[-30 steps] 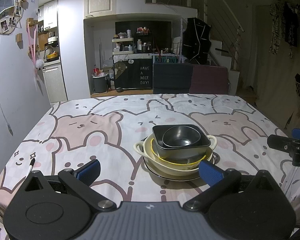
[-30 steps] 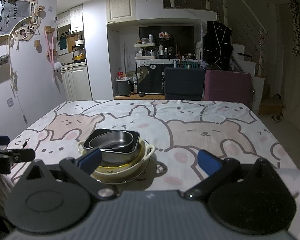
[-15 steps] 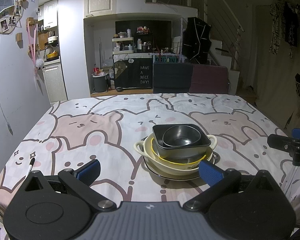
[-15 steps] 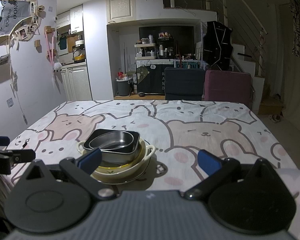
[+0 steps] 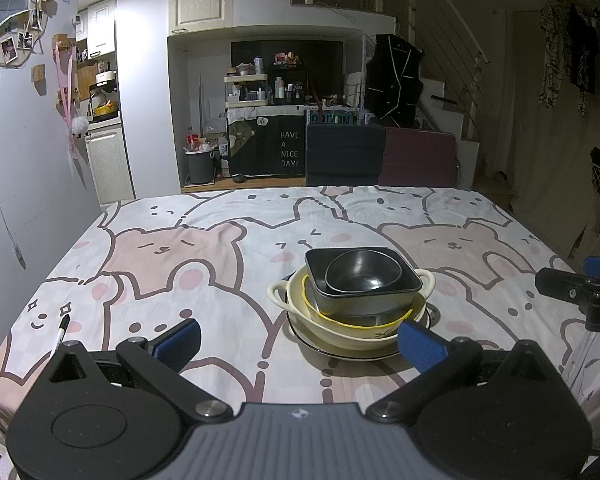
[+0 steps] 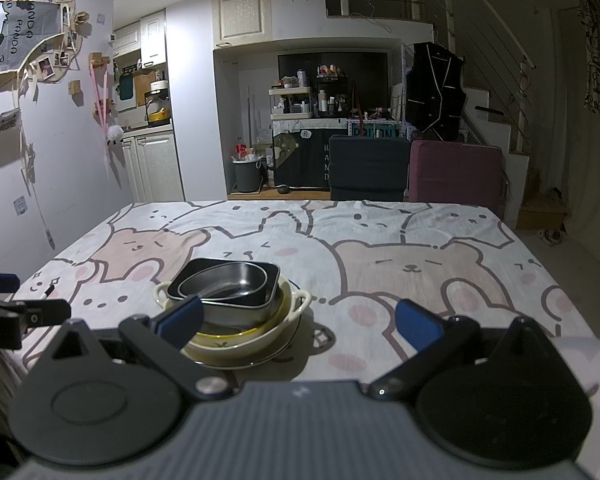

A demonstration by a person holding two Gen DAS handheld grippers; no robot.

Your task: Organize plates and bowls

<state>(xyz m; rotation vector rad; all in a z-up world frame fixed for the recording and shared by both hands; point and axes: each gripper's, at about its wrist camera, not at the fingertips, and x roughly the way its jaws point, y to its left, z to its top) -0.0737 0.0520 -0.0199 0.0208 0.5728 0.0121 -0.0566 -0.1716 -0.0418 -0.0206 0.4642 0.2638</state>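
Note:
A stack of dishes stands near the table's front edge: a white plate [image 5: 340, 350] at the bottom, a cream two-handled bowl [image 5: 332, 326] on it, a dark square bowl [image 5: 364, 300] in that, and a small dark round bowl [image 5: 362, 274] on top. The stack also shows in the right wrist view [image 6: 236, 308]. My left gripper [image 5: 298, 344] is open and empty, just short of the stack. My right gripper [image 6: 298, 322] is open and empty, with the stack behind its left finger.
The table wears a bear-print cloth [image 5: 180, 248]. A black marker [image 5: 62, 330] lies near the left front corner. A dark chair [image 5: 344, 156] and a maroon chair [image 5: 420, 158] stand at the far edge. The right gripper's finger [image 5: 572, 288] shows at the left view's right edge.

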